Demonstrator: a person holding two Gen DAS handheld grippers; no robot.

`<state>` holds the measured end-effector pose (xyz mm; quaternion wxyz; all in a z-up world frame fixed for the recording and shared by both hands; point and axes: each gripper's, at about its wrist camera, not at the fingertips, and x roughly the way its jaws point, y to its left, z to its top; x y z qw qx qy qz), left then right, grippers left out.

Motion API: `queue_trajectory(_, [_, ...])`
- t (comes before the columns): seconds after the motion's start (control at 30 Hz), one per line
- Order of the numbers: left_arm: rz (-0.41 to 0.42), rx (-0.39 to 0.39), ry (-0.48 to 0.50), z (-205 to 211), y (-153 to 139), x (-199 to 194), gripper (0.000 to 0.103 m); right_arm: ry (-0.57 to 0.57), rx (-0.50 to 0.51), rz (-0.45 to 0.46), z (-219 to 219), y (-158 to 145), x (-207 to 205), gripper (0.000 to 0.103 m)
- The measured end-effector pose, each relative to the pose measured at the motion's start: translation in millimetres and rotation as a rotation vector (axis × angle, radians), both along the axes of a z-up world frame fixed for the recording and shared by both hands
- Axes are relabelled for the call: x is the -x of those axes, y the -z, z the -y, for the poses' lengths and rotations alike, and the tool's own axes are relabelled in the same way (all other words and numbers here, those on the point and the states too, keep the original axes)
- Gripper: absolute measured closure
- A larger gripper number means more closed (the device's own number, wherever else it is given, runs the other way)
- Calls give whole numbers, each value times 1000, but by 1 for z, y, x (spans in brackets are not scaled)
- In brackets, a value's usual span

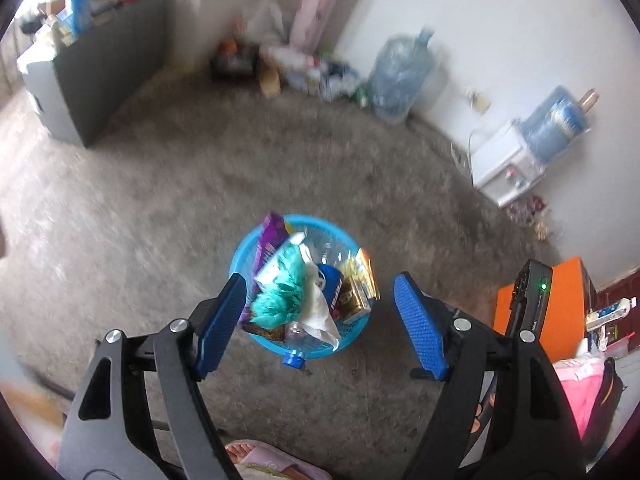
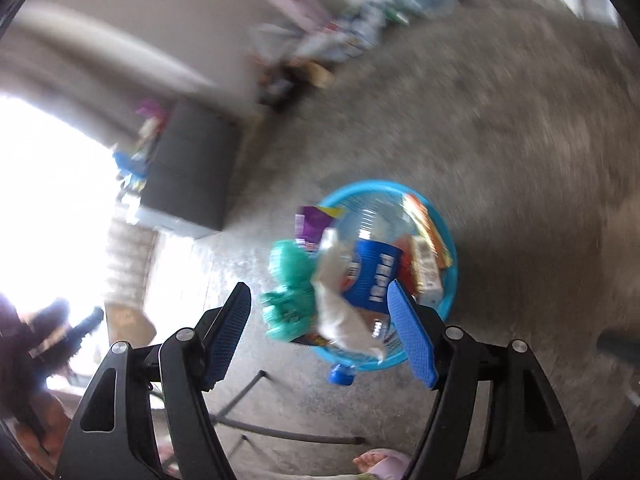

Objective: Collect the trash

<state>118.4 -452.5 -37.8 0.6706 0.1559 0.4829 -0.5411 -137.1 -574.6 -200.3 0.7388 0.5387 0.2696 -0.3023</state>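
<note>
A blue plastic basket (image 1: 352,332) stands on the grey floor, filled with trash: a teal wrapper (image 1: 280,292), a white tissue (image 1: 320,312), a blue Pepsi can (image 1: 334,288), a gold carton (image 1: 354,300), a purple packet (image 1: 272,232) and a clear bottle with a blue cap (image 1: 294,360). My left gripper (image 1: 320,320) is open and empty, high above the basket. In the right wrist view the same basket (image 2: 450,292), Pepsi can (image 2: 370,272) and tissue (image 2: 340,316) lie below my right gripper (image 2: 320,324), which is open and empty.
A grey cabinet (image 1: 100,80) with clutter on top stands at the far left. A trash pile (image 1: 312,68) and a large water jug (image 1: 400,76) lie by the back wall. A white water dispenser (image 1: 508,160) and an orange box (image 1: 560,308) are at the right.
</note>
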Motion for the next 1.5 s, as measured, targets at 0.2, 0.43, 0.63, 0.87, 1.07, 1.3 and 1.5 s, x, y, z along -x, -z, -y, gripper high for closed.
queue_trajectory(0.2, [187, 146, -145, -112, -83, 16, 15, -196, 347, -35, -71, -103, -26, 20])
queue_trajectory(0.43, [333, 147, -448, -244, -130, 40, 10, -387, 691, 22, -179, -196, -46, 7])
queue_trajectory(0.63, [518, 63, -728, -337, -138, 80, 9, -500, 840, 46, -259, -240, -45, 6])
queue_trajectory(0.87, [483, -34, -1010, -421, -124, 102, 9, -665, 916, 73, -345, -259, -37, 6])
queue_trajectory(1.07, [399, -97, -1125, -457, -97, 138, 9, -815, 900, -4, -386, -238, -32, 6])
queue_trajectory(1.3, [432, -159, -1072, -433, -95, 147, 9, -783, 892, -186, -355, -219, -23, 6])
queue_trajectory(1.5, [396, -195, -1043, -423, -80, 132, 9, -713, 851, -279, -330, -212, -21, 6])
